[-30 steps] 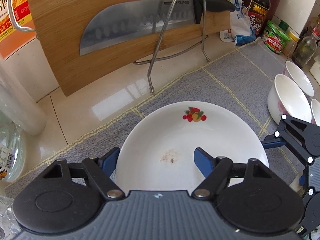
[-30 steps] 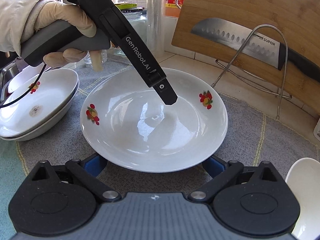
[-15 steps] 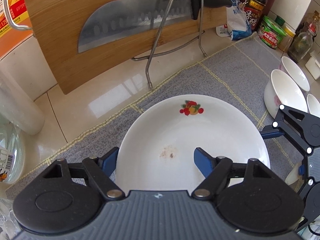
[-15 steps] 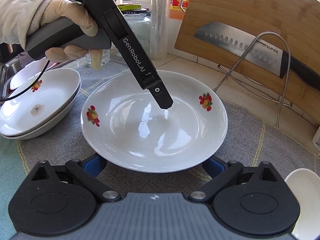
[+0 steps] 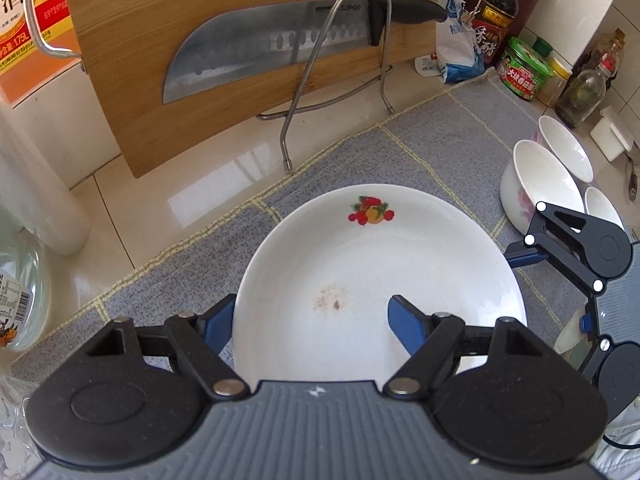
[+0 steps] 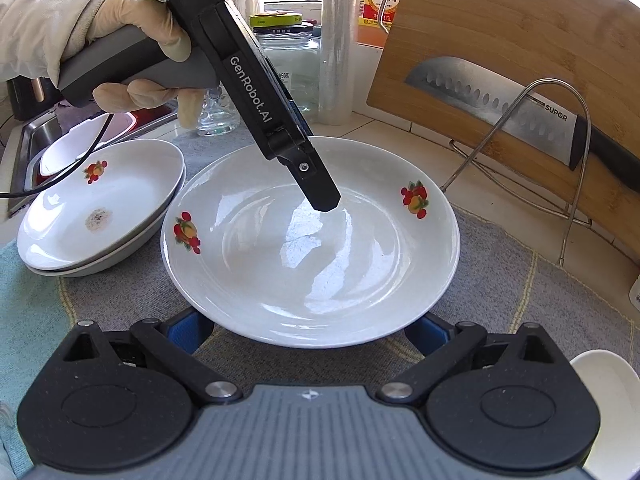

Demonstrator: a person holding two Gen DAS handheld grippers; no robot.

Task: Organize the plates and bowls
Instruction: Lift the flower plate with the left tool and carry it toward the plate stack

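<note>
A white plate with fruit prints (image 5: 400,264) (image 6: 312,248) lies on the grey mat (image 5: 420,152). My left gripper (image 5: 312,300) is open and straddles its near-left rim. One finger (image 5: 218,318) is outside the rim, and the other finger (image 5: 404,320) (image 6: 320,192) hovers over the plate's inside. My right gripper (image 6: 306,328) is open too, its blue fingers (image 6: 188,328) wide apart low at the plate's near edge. The rim hides their tips. Two similar plates (image 6: 100,208) are stacked to the left.
Three white bowls (image 5: 540,184) stand at the mat's right end; one bowl (image 6: 604,392) is beside my right gripper. A cutting board (image 5: 240,40) with a knife (image 5: 280,44) leans in a wire rack behind. Bottles and jars (image 5: 524,68) line the wall; a sink (image 6: 36,136) lies far left.
My left gripper has tipped slightly, so its view takes in a little more of the counter behind the plate. The plate and my right gripper have stayed put.
</note>
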